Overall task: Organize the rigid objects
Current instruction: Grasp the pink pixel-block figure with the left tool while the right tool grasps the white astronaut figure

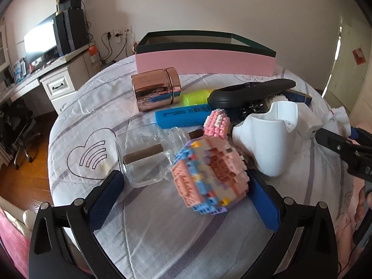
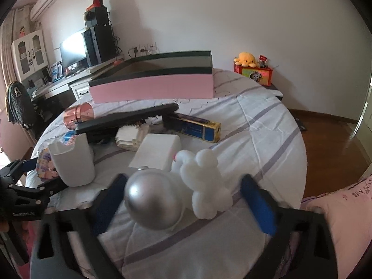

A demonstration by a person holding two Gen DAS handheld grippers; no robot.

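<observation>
Your right tongs (image 2: 183,200) stand wide around the astronaut figure (image 2: 176,186), seemingly untouched; centre before squeezing. Left tongs (image 1: 186,193) gape around the brick model (image 1: 207,174).

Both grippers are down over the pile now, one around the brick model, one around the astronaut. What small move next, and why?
Probably close the right gripper on the white astronaut figure: its silver helmet and body already lie between the open blue pads with gaps on both sides. Likewise the left gripper straddles the pastel brick model without pressing it. The pink box behind stands open to receive them.
</observation>
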